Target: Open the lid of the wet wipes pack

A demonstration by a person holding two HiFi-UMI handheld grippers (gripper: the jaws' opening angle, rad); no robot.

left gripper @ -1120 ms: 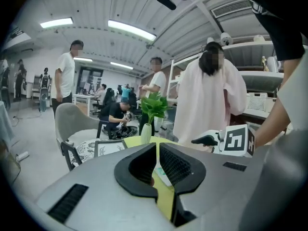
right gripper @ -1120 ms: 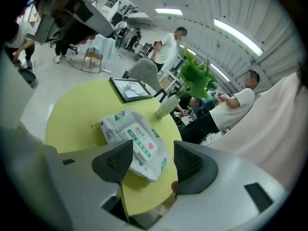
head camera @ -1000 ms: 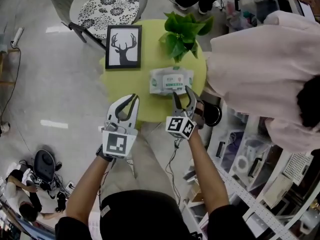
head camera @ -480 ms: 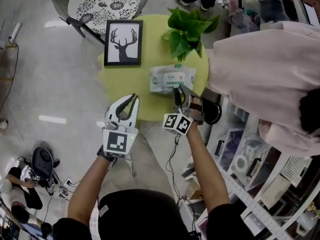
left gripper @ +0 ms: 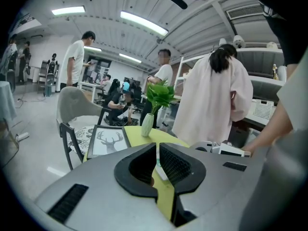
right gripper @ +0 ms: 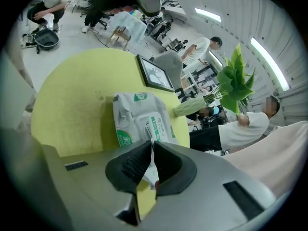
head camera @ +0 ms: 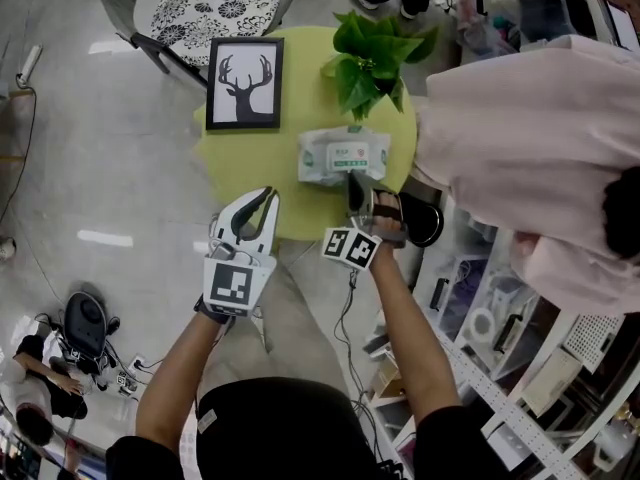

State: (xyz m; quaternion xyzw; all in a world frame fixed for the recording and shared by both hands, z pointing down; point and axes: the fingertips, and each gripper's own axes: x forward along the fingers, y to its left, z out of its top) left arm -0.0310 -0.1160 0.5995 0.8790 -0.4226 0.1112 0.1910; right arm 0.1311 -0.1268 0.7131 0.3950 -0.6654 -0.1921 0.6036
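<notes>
Right gripper view, right hand-held gripper (right gripper: 152,143) just pinched crinkly wipes pack (right gripper: 139,115), left hand-held gripper (left gripper: 157,144) closed.

text: none legible | wet wipes pack (right gripper: 139,121): print blurred (green label)

Both tongs had pale grey shells and black ribbed pads. Behind the left gripper (head camera: 270,196) sat a white cube (head camera: 238,288) with black square markers; the right gripper (head camera: 352,181) carried a like cube (head camera: 351,248), a thin dark cable (head camera: 351,300) hanging below it. That gripper's jaws had just been closing, a white flap of the wet wipes pack (head camera: 343,156) between them. The person wore a black short-sleeved top (head camera: 270,433) and a dark band (head camera: 203,310) at the wrist behind the left tongs.
</notes>
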